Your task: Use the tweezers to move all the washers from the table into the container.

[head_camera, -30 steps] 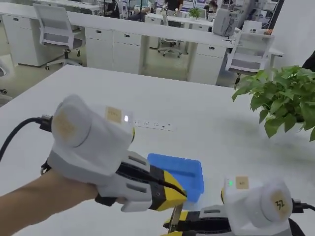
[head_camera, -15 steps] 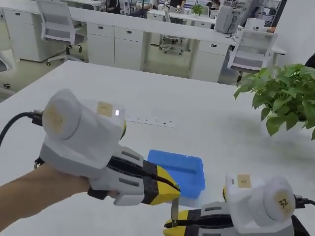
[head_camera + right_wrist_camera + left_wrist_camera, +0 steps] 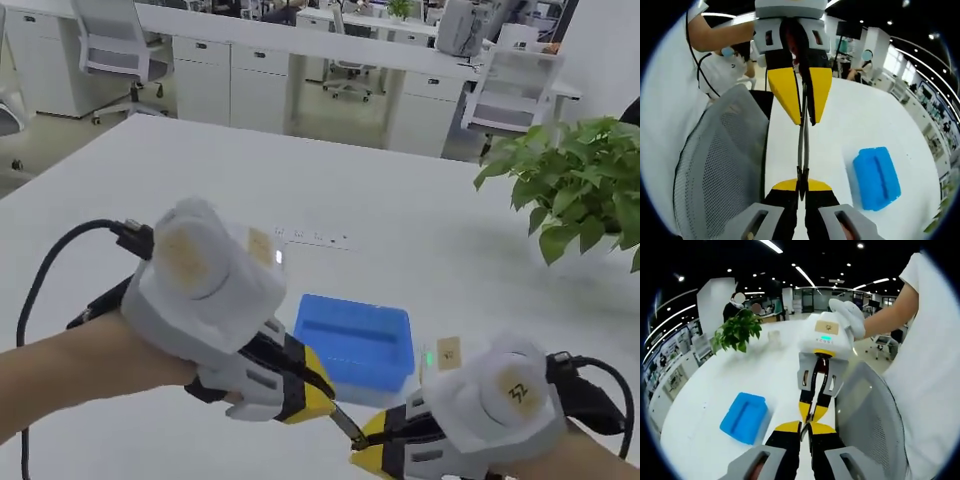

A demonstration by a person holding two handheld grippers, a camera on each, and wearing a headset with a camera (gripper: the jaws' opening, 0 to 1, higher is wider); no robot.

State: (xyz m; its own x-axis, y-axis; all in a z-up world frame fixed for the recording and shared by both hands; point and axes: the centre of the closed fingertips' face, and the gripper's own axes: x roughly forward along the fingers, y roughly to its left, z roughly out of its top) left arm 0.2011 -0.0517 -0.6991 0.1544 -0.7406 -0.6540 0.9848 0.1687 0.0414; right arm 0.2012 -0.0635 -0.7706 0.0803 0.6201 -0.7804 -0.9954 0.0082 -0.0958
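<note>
Thin metal tweezers point(image 3: 347, 424) point(image 3: 802, 137) span the gap between my two grippers, low over the white table point(image 3: 300, 200). My left gripper point(image 3: 318, 402) point(image 3: 805, 427) is shut on one end; its yellow jaws also hang from the top of the right gripper view point(image 3: 804, 117). Facing it, my right gripper point(image 3: 372, 453) point(image 3: 800, 185) is shut on the other end, and it comes down from above in the left gripper view point(image 3: 812, 412). A blue rectangular container point(image 3: 355, 340) point(image 3: 745, 417) point(image 3: 877, 177) lies on the table just beyond the grippers.
A leafy green plant point(image 3: 580, 190) point(image 3: 735, 332) stands at the table's right side. A grey mesh chair back point(image 3: 867, 425) point(image 3: 720, 165) is close by the near table edge. Desks and office chairs point(image 3: 115, 50) lie past the far edge.
The tweezers stood upright in the right gripper's jaws before. Now the left gripper has turned and come down onto them, and both grippers hold them tip to tip.
</note>
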